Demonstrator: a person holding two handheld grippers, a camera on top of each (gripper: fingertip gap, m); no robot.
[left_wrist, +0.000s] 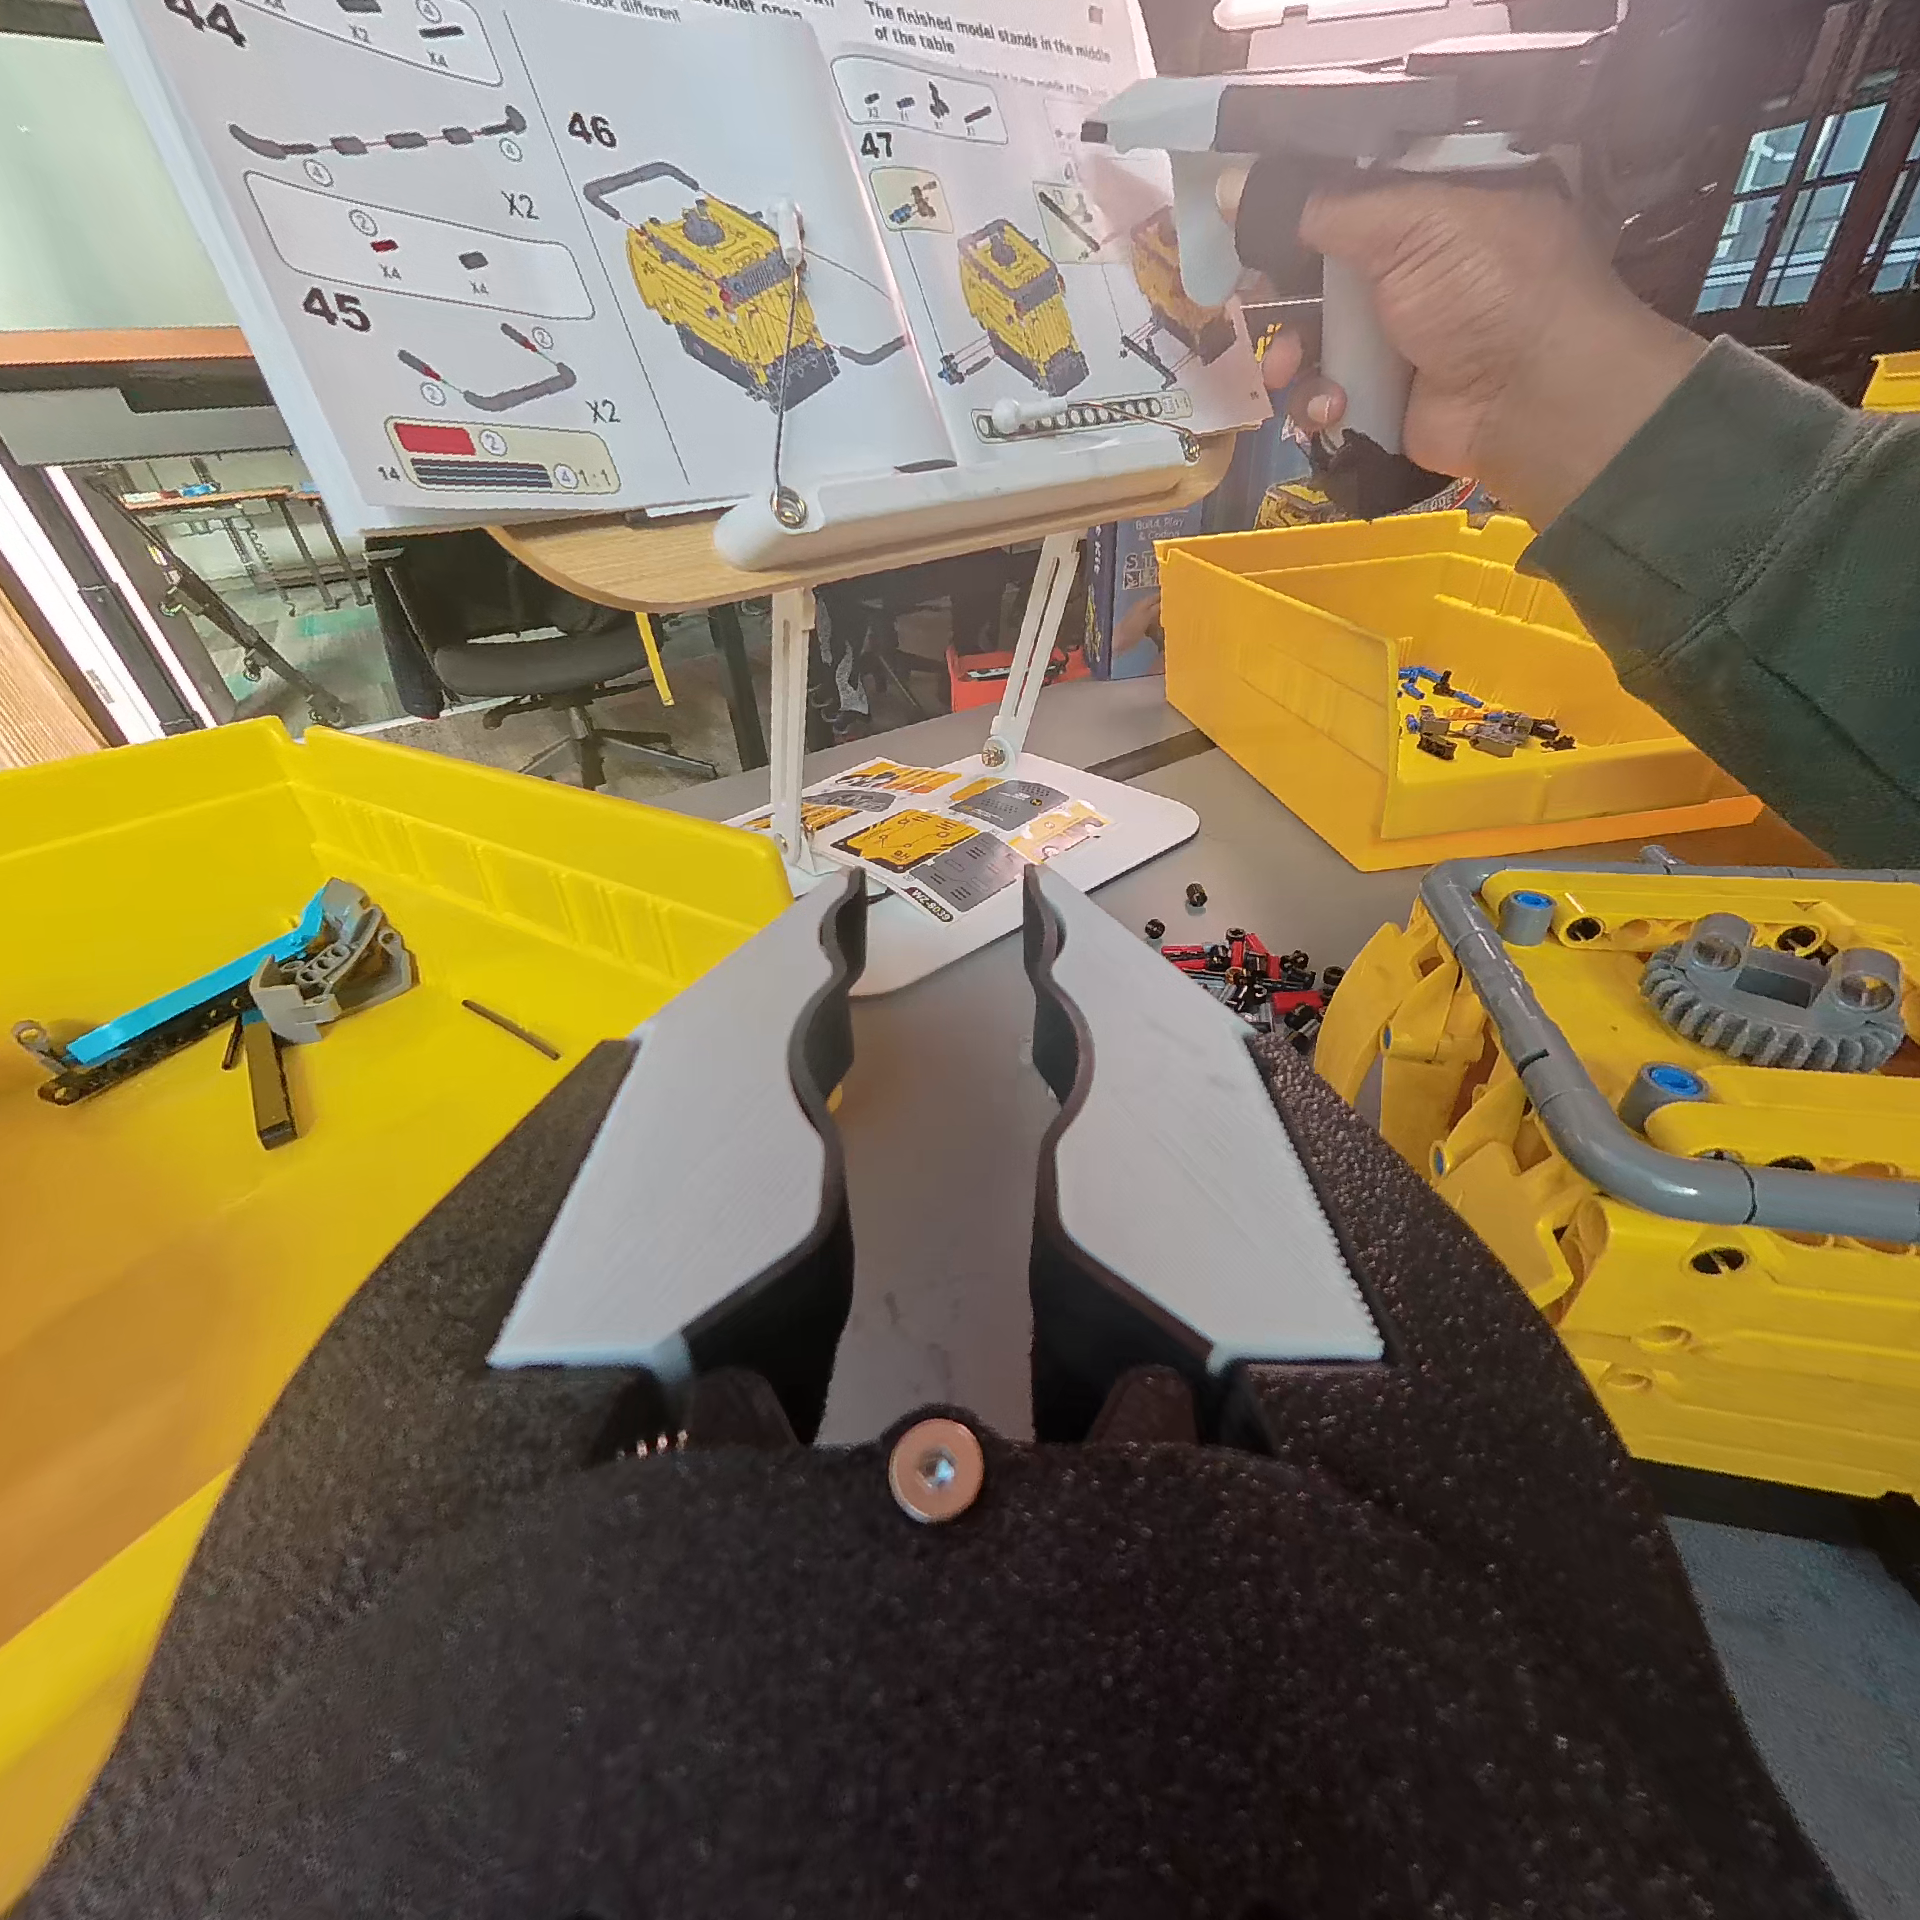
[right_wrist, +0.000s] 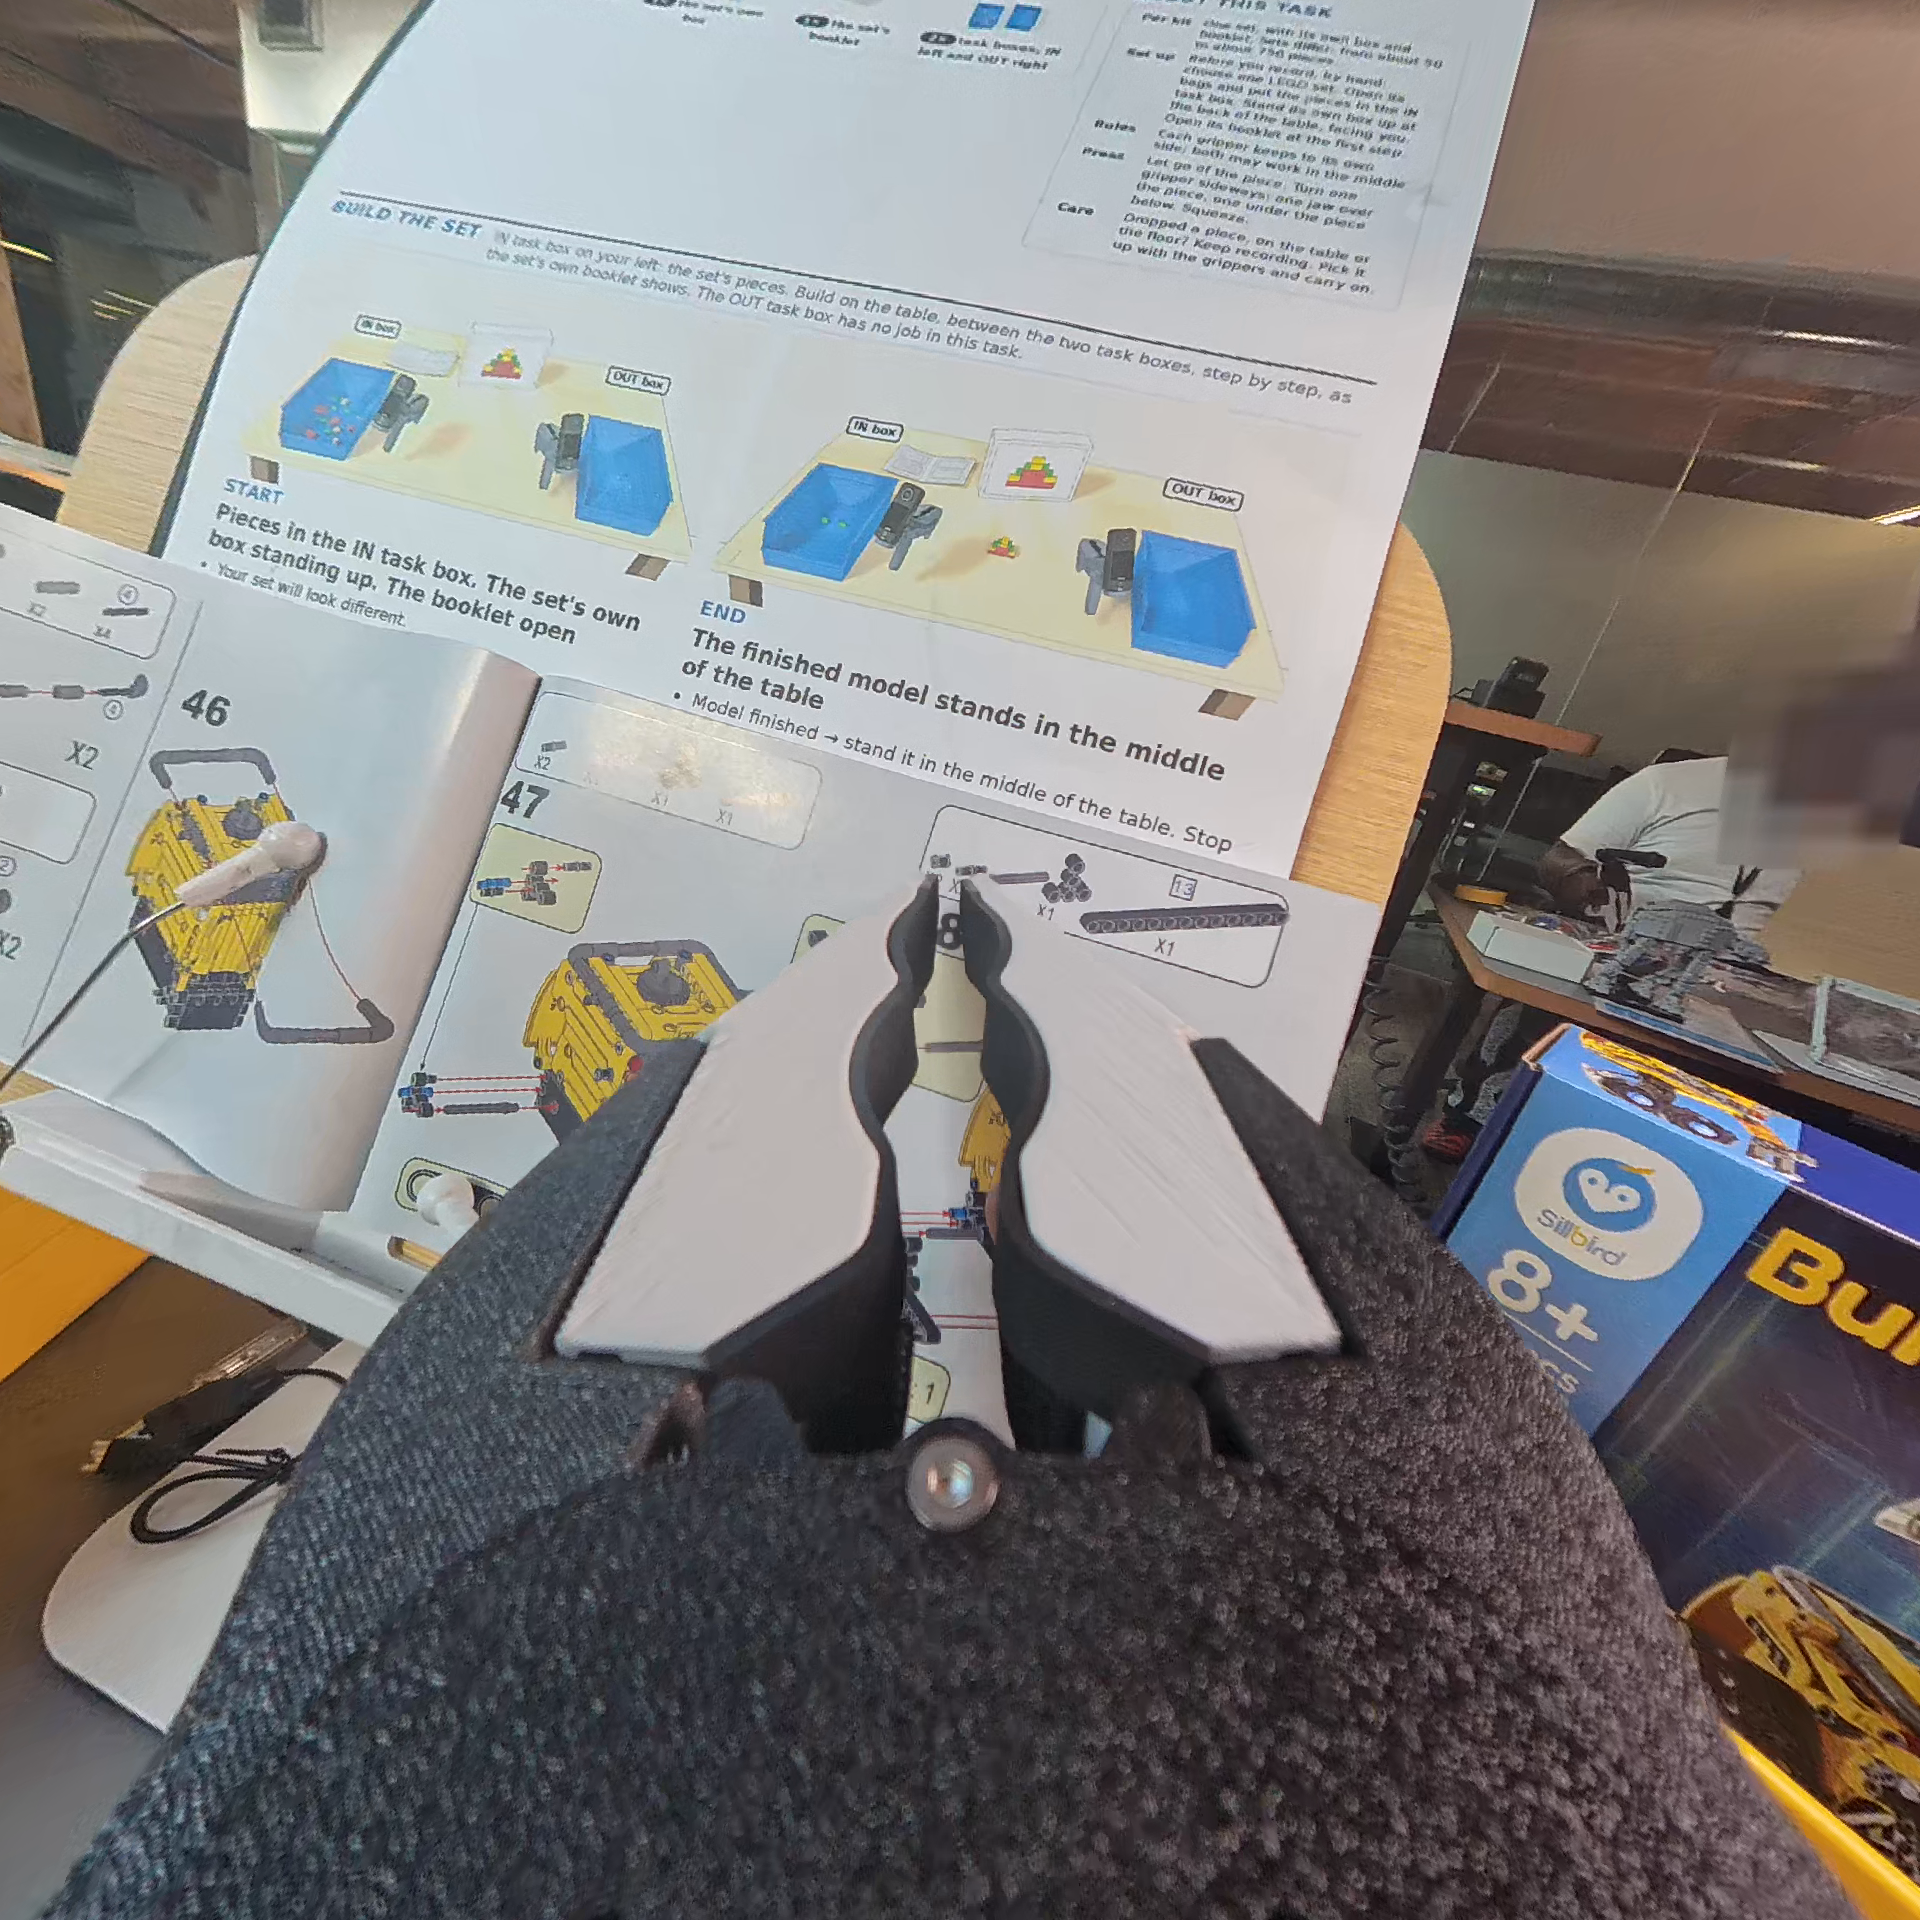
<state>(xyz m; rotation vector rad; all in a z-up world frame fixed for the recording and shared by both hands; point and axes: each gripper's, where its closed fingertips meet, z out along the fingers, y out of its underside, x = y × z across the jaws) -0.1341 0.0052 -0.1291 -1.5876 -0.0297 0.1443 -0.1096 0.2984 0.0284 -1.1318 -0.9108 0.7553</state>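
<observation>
Your left gripper (left_wrist: 943, 914), its grey fingers rising out of a black textured body, hovers low over the grey table (left_wrist: 935, 1049) with a moderate gap between the tips and nothing in them, pointing at the white foot of the book stand (left_wrist: 1132, 821). It hangs between the yellow plastic bin (left_wrist: 208, 1195) at the table's left edge, where a blue beam joined to grey connector pieces (left_wrist: 208, 987) lies on the floor of the bin, and the yellow brick-built model with a grey pipe frame and a grey gear on top (left_wrist: 1621, 1091) toward the right edge, so either is close at hand. A scatter of small black and red pins (left_wrist: 1247, 977) lies on the table just beside the model. Your right gripper (right_wrist: 945, 883) is raised to the open instruction booklet (right_wrist: 343, 935) propped on the wooden-backed stand; its tips are nearly closed, only a sliver apart, over the upper edge of the right-hand page (right_wrist: 1309, 997), and whether they pinch the paper I cannot tell. In the left wrist view your right hand (left_wrist: 1455, 312) holds that tool up by its grip at the same page. Wire clips hold the booklet open and tilted toward you. A second yellow bin with small dark parts (left_wrist: 1475, 727) sits at the far right corner.
</observation>
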